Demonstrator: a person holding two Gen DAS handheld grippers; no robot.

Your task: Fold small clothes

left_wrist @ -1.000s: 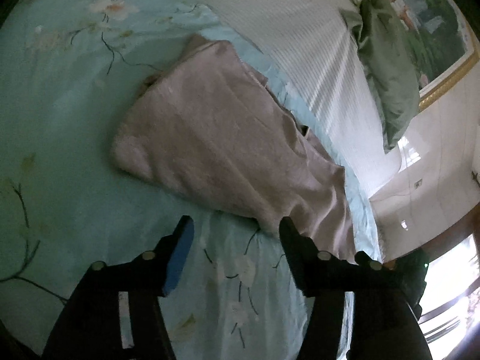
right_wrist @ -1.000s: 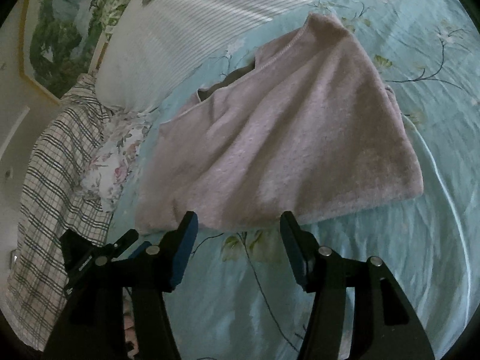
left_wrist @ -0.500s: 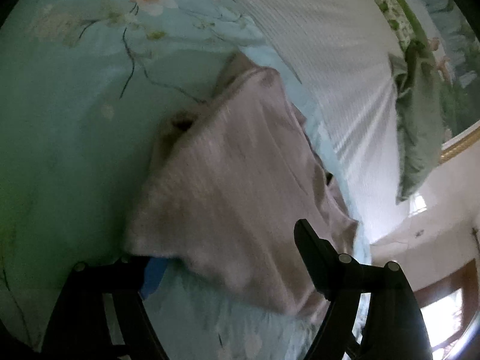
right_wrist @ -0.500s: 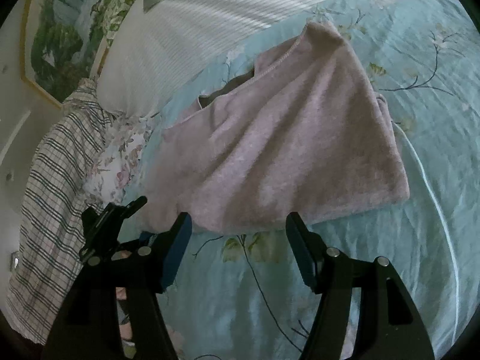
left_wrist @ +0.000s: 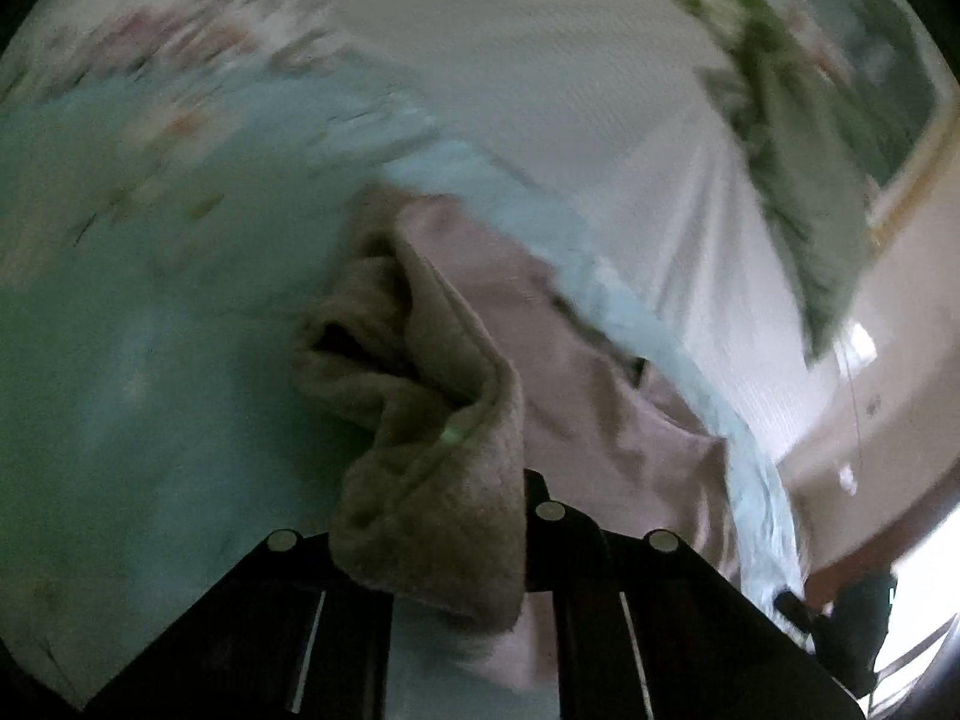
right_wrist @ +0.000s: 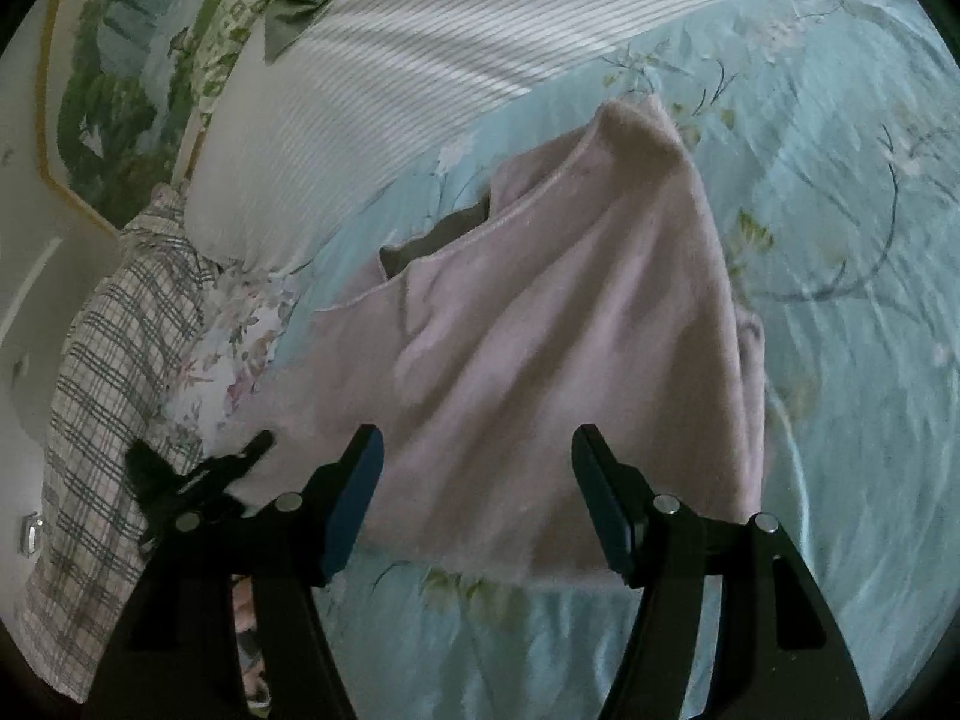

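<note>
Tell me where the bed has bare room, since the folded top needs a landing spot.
Bare teal sheet lies right of the pink garment and along the near strip under the right gripper. It is crowded left: striped pillow, plaid cloth, and the left gripper, its jaws closing on the garment's corner.

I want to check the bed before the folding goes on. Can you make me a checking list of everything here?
Surface: blue flowery bedsheet.
Job's things: pink garment, one corner bunched and lifted.
Clutter: checked cloth, white striped pillow, green cloth.
Grippers: left gripper closing on the garment's corner; right gripper open over the near hem, holding nothing.
Cables: nothing seen.
Surroundings: landscape picture on the wall.
</note>
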